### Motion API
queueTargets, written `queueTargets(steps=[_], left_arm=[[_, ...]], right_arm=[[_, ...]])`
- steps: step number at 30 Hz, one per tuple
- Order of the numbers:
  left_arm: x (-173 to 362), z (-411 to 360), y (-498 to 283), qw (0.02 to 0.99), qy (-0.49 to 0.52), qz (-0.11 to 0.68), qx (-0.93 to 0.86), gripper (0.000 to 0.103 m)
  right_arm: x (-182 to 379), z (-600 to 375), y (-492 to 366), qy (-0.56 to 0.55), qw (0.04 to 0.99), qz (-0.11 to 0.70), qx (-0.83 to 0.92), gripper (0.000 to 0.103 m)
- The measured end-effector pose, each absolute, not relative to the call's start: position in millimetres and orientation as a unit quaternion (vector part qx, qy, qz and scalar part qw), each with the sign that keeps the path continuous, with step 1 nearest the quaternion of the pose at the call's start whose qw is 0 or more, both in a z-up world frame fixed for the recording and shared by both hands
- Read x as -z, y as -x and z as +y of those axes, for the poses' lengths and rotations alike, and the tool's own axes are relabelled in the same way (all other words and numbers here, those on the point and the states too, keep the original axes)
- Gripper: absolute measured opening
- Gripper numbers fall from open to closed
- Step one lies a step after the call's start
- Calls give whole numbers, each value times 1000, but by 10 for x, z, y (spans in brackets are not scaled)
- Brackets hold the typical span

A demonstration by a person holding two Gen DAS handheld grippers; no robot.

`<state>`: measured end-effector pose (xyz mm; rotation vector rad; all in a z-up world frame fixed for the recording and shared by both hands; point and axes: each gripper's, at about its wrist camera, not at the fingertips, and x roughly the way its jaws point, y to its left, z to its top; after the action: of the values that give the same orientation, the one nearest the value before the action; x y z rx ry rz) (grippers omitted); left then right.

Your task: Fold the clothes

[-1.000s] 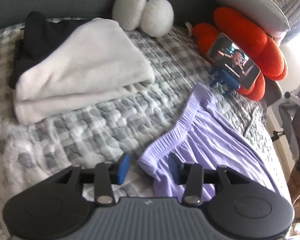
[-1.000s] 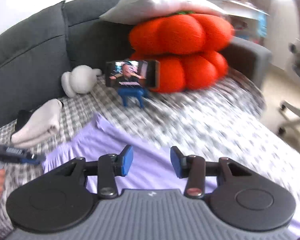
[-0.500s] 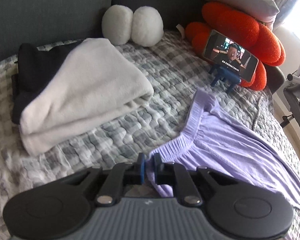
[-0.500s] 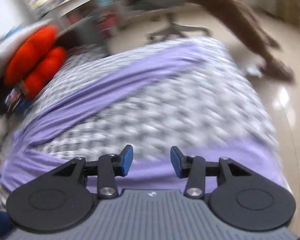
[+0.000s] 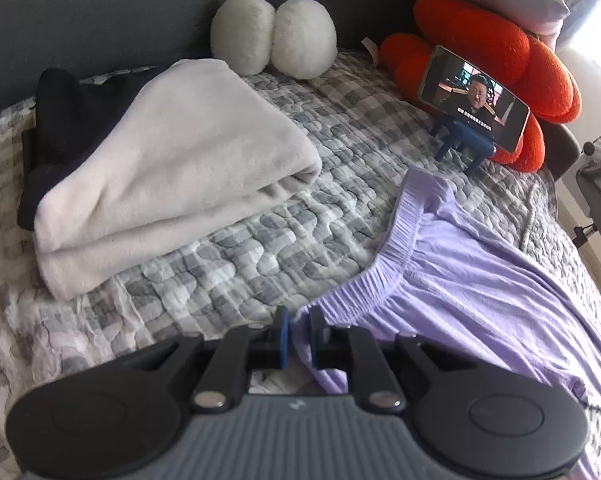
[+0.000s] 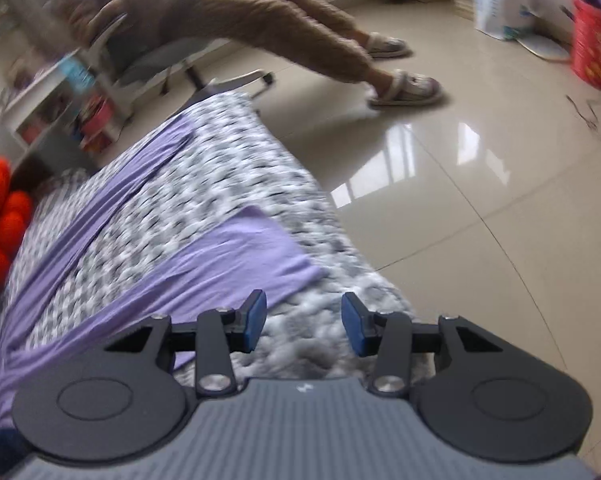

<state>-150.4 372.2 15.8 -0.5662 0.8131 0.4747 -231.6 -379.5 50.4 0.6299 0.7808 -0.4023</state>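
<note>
The left gripper is clamping its jaws on the waistband corner of the lilac trousers lying across the bed. The right gripper, jaws apart and empty, is nearing the hem at the bed's foot edge; it needs pinching next.

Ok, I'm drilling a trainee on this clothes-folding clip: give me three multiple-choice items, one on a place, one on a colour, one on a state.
1. Where is the phone?
A. on a blue stand by the orange cushion
B. on the folded blanket
C. on the floor

2. What colour are the trousers?
A. black
B. lilac
C. white

3. How is the left gripper?
A. open above the quilt
B. shut on the waistband
C. shut on the blanket

Key: A, the phone sits on its stand against the orange cushion; B, the trousers are lilac; B, the left gripper pinches the waistband corner.
</note>
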Motion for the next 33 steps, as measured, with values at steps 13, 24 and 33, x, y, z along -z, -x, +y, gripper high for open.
queueTargets(steps=[13,24,33], left_arm=[[-211,3673,1440,849,256,392,-245,10],[-495,3740,1545,865,234,368,-249,5],[-310,3714,1715,849,318,374,-196,16]], right_arm=[[-276,-3965,2011,-336,856,347,182,1],[-929,-3882,2101,-263,914,245,188,1],[-435,-3840,2162,-274,886,312,210,1]])
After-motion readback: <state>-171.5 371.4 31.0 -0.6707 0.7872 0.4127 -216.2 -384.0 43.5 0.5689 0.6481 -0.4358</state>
